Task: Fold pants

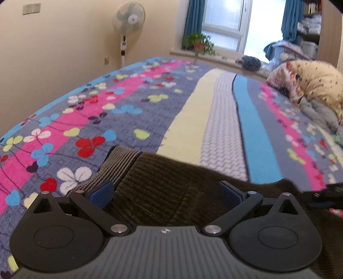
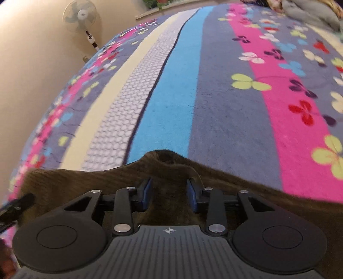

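Brown corduroy pants lie on the striped, flowered bedspread, filling the 6 o'clock part of both wrist views, with a grey checked lining turned out at their 10 o'clock edge. The left gripper hangs over the cloth with jaws wide apart. The right gripper has its blue pads half apart, a raised fold between them, unpinched. A fan stands at 11 o'clock
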Demonstrator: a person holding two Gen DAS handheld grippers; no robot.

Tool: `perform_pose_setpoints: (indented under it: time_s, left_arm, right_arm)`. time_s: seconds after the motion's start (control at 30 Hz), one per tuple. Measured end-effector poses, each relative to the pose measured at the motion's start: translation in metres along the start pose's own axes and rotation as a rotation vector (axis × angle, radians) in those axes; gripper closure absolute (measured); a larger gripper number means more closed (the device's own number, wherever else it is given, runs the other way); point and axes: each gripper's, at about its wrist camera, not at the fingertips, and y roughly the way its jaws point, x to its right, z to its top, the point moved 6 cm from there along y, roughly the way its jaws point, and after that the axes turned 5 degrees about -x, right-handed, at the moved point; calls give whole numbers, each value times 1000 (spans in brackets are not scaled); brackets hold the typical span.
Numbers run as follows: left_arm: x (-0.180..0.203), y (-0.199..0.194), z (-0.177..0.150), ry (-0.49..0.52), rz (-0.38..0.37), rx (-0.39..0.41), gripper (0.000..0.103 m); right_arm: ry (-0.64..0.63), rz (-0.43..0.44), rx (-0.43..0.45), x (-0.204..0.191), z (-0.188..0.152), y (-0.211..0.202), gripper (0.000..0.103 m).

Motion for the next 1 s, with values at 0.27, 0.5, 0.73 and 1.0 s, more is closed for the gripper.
perform_pose_setpoints:
  time_s: [0.27,0.5,0.73,1.0]
  left_arm:
    - [47,-88,-24,72,-30,55,0]
    - [106,-148,-64,97,-82,56,0]
    - [156,-169,-78,124,-118,-1,0]
    - [199,-178,-72,168,-87,-12,0]
  right_arm:
    - [2,-126,95,82,-92,-164,20]
    - [191,-265,245,172,-163,-263,15]
    - [253,-448,435,275,-153,-308,15]
    - [403,-645,378,432,-86,-265,15]
